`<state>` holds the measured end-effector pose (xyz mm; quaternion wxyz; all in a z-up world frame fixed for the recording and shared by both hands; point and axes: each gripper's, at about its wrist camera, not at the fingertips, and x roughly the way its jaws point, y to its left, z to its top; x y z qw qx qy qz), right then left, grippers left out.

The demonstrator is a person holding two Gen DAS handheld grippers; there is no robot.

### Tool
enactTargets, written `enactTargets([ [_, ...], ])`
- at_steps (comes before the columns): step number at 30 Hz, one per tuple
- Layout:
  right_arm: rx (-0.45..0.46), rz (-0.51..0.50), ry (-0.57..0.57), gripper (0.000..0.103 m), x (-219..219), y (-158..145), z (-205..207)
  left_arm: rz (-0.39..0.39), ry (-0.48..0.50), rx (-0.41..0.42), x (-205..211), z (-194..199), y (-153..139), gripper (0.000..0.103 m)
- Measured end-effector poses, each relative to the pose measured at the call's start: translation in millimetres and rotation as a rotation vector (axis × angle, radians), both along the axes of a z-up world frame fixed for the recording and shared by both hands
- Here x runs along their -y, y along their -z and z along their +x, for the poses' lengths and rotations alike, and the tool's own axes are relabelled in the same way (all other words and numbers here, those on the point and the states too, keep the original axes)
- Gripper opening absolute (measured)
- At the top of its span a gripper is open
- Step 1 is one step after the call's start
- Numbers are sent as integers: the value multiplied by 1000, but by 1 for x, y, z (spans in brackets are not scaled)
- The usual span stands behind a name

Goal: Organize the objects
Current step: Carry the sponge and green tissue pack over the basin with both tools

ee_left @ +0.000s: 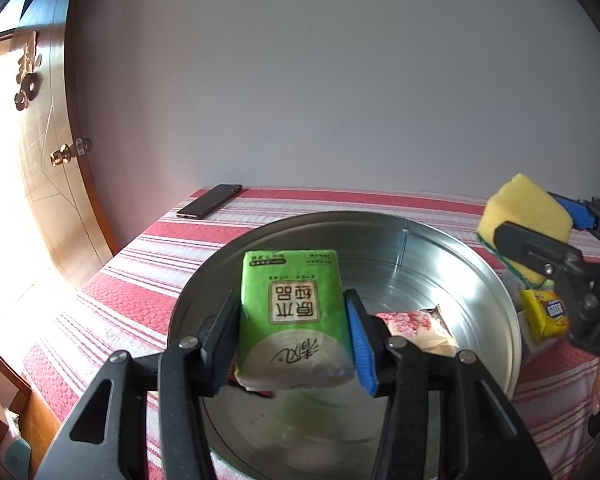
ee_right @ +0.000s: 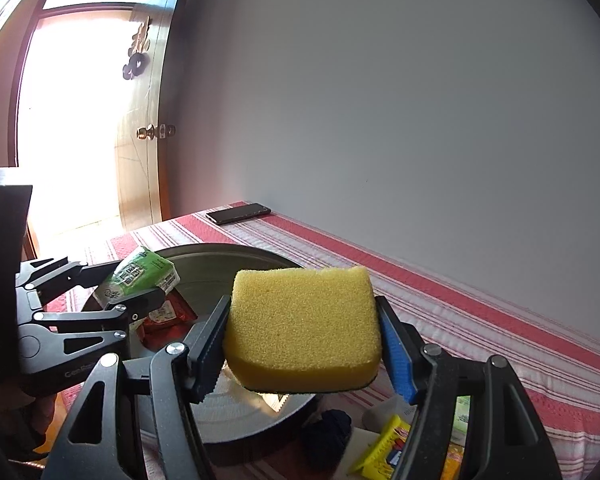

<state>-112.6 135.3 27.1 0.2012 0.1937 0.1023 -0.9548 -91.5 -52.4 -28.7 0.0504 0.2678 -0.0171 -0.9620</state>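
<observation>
My left gripper [ee_left: 295, 344] is shut on a green tissue pack [ee_left: 293, 312] and holds it above a round metal basin [ee_left: 480, 280]. A pink snack packet [ee_left: 416, 326] lies inside the basin. My right gripper [ee_right: 302, 344] is shut on a yellow sponge [ee_right: 304, 324] with a dark green underside, over the basin's right rim [ee_right: 227, 249]. The sponge [ee_left: 526, 210] and right gripper show at the right in the left wrist view. The tissue pack [ee_right: 139, 274] and left gripper [ee_right: 135, 284] show at the left in the right wrist view, above a red packet [ee_right: 167, 316].
The table has a red and white striped cloth [ee_left: 147, 264]. A black phone [ee_left: 209, 206] lies at its far left corner, near a wooden door [ee_left: 47, 152]. A small yellow packet [ee_left: 548, 314] and other small items [ee_right: 384, 444] lie right of the basin. A wall stands behind.
</observation>
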Motion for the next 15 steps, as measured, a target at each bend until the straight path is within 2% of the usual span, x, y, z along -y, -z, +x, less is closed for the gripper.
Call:
enactTargets([
  [15, 82, 28, -16, 69, 26, 19, -37, -3, 9, 55, 2, -13, 11, 49],
])
